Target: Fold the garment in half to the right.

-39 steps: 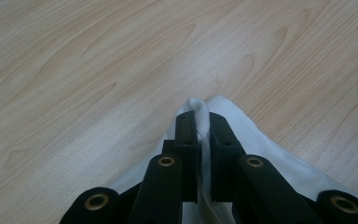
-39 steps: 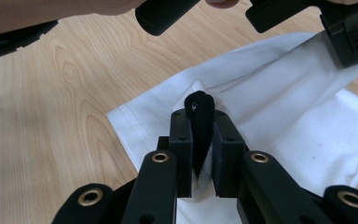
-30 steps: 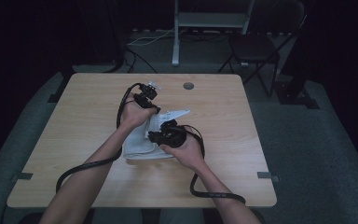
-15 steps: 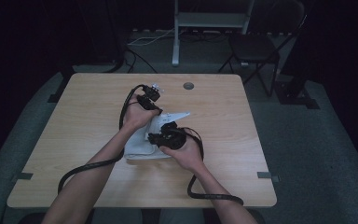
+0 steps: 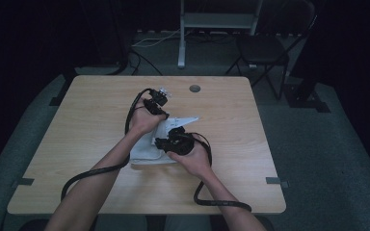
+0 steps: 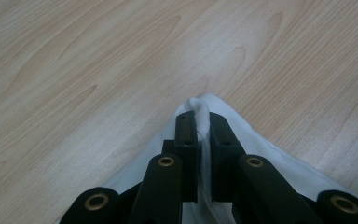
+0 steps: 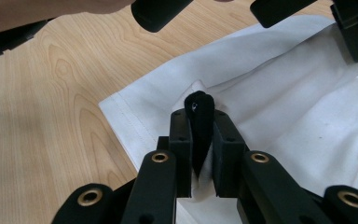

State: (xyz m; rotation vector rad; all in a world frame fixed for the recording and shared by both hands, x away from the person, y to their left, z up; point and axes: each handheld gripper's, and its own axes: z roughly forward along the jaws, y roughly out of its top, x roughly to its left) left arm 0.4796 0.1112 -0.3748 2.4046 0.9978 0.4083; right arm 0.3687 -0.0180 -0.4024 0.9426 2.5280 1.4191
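Dark room, pale wooden table (image 5: 77, 144), and both claws at work near its middle. Left claw (image 6: 200, 122) is clamped on a pinched fold of white cloth (image 6: 261, 149), the fabric squeezed up between its closed jaws with bare wood just ahead. Right claw (image 7: 200, 122) is likewise closed on the cloth (image 7: 279, 93), with a narrow dark strip standing up between its jaws; what that strip is I cannot tell. From the high view the left claw (image 5: 155, 107) sits at the cloth's (image 5: 147, 151) far side and the right claw (image 5: 173, 142) just nearer the person, the cloth lying rumpled between and under both hands, one corner pointing right

Judging by the two grips, the step is lifting or folding the cloth. To do it well, keep both pinches firm, raise the hands together and draw them apart evenly so the fabric goes taut without slipping or dragging

Each claw view shows the actual bite on the fabric and the hem stitching, which hands hide from above; the high view alone gives the cloth's overall lie and the trailing cables (image 5: 91, 173)
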